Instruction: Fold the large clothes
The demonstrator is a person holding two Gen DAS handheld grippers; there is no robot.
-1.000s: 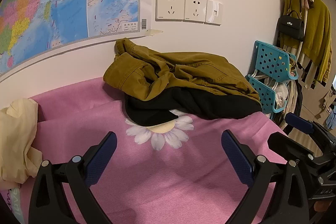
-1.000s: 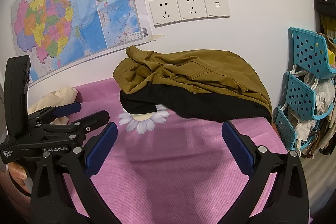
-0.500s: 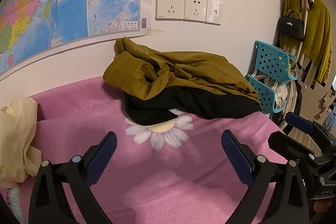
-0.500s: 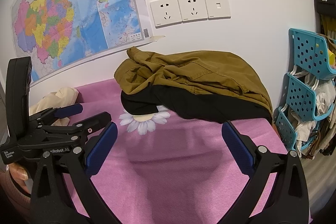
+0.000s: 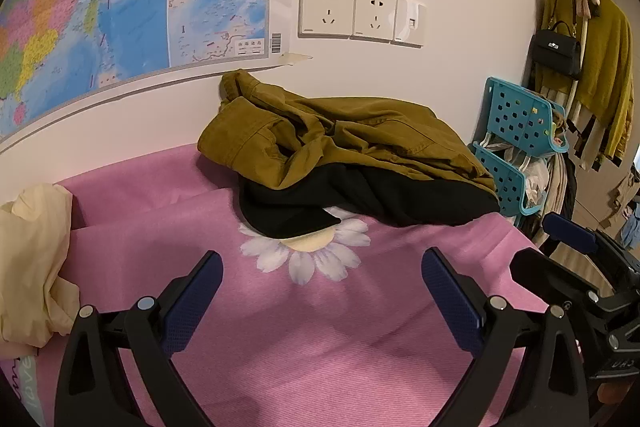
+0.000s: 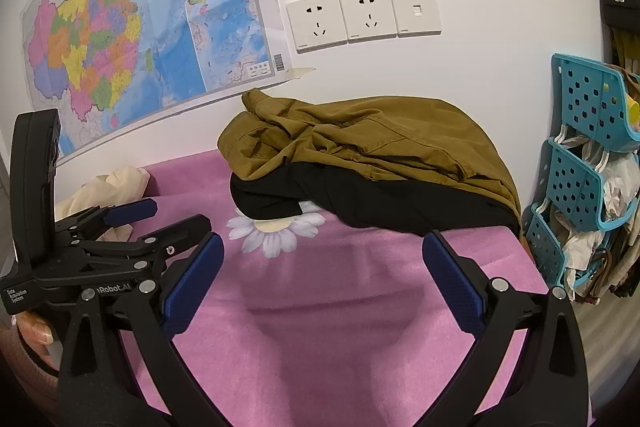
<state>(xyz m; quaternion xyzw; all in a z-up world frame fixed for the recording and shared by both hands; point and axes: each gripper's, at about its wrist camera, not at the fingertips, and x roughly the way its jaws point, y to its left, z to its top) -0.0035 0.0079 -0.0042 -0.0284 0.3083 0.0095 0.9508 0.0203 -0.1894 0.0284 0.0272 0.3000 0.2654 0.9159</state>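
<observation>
A crumpled olive-brown jacket (image 5: 344, 135) lies on a black garment (image 5: 360, 203) at the back of the pink cloth-covered table (image 5: 320, 339), against the wall. Both show in the right wrist view too, the jacket (image 6: 368, 143) over the black garment (image 6: 400, 203). My left gripper (image 5: 322, 279) is open and empty, hovering over the pink cloth short of the pile. My right gripper (image 6: 322, 259) is open and empty, beside the left one, which shows at its left (image 6: 132, 223).
A cream garment (image 5: 32, 259) lies at the table's left end. A daisy print (image 5: 308, 251) marks the cloth. A teal plastic rack (image 6: 580, 163) stands right of the table. A map (image 6: 140, 27) and wall sockets (image 6: 360, 15) are behind.
Both grippers have crept slightly forward toward the pile. Nothing was grasped or released.
</observation>
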